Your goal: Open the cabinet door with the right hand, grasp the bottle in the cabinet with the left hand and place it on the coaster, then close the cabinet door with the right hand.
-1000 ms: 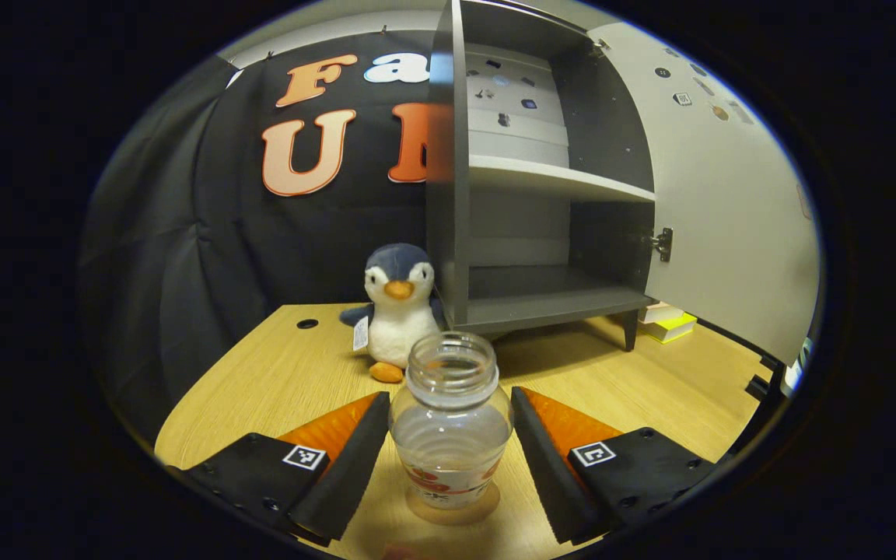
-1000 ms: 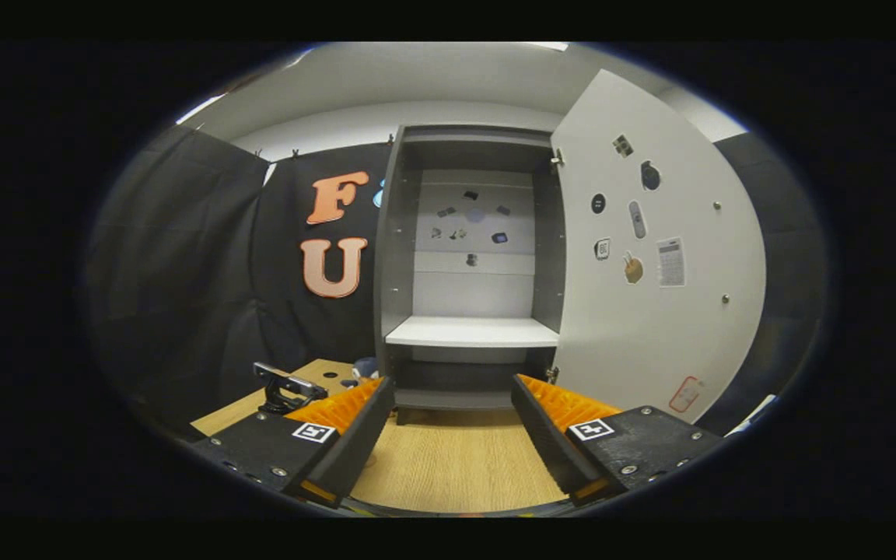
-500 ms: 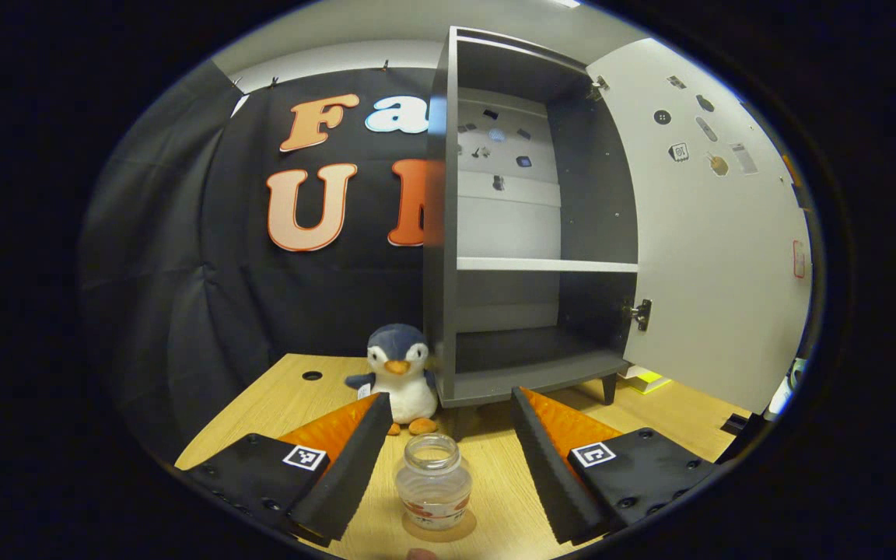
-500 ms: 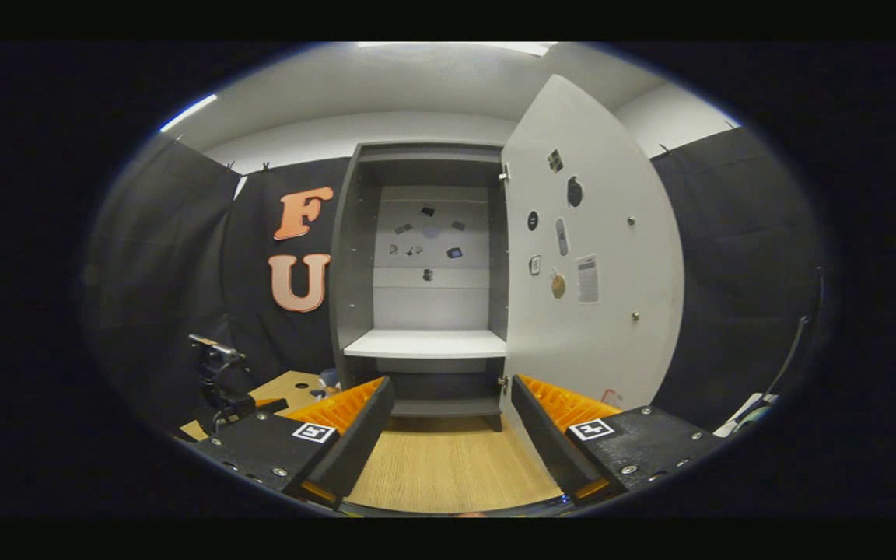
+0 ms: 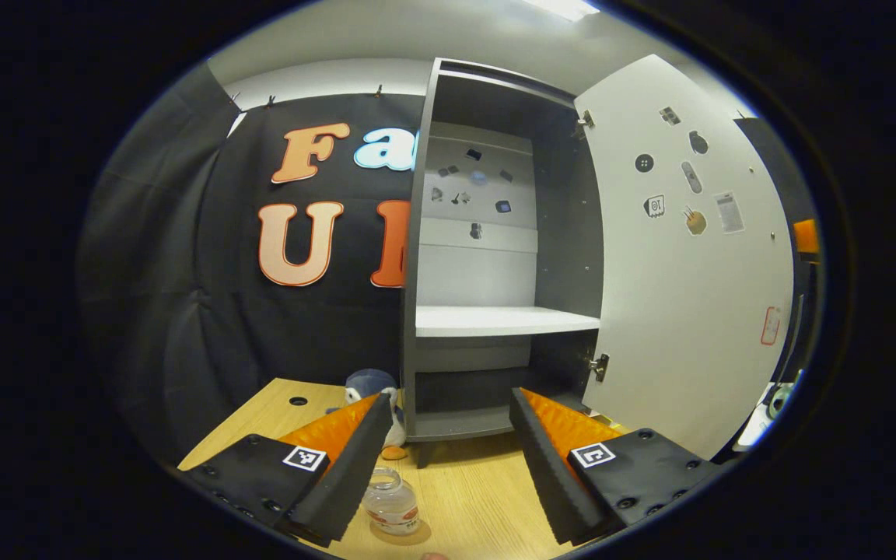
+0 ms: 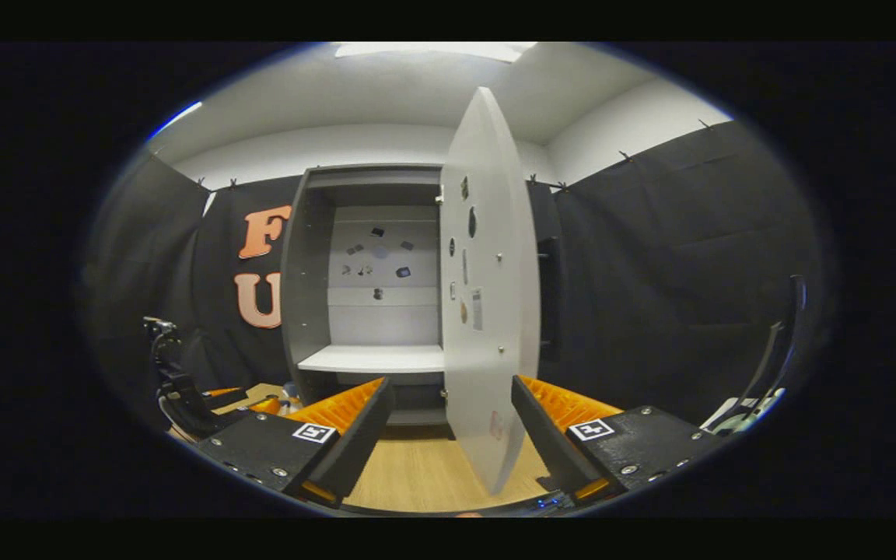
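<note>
The bottle point(image 5: 390, 507) stands on the counter point(image 5: 471, 498), apparently on the coaster, though the coaster is hard to make out under it. The left gripper point(image 5: 444, 467) has its jaws wide and empty. The cabinet point(image 6: 323, 288) is bare. Only closing the door point(image 6: 487, 311) remains; the right gripper point(image 6: 452, 435), jaws wide, faces the door's edge.

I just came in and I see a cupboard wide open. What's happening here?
A person is doing a tidy-up job with two grippers. The bottle is out of the cabinet and stands on the table, with the left gripper open above it, not touching. The right gripper is open too, with the edge of the cabinet door between its fingers, not yet gripped. The door is open.
</note>
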